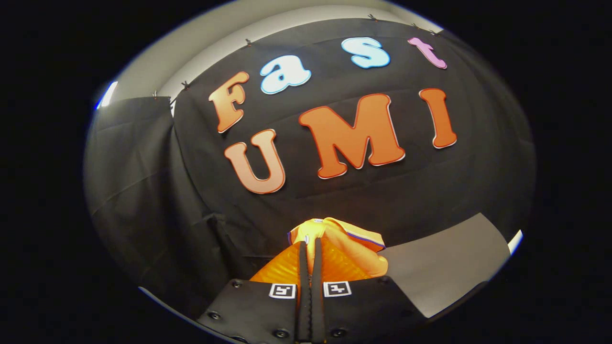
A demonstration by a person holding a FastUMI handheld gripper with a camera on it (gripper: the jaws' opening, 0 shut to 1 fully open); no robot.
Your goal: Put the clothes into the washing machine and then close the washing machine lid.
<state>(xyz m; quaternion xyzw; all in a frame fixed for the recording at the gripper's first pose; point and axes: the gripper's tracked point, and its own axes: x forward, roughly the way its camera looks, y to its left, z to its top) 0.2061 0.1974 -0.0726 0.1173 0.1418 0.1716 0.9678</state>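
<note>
Gripper (310,248) clenched on orange garment (334,239), lifted.
Cloth bunches over and past the fingertips; grey surface (444,263) beyond on one side, black curtain (143,191) behind.

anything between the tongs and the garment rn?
Nothing. The tongs are shut on the orange garment, which bunches up just ahead of the fingertips. Beyond it hangs the black cloth wall, with a grey surface to one side.
</note>
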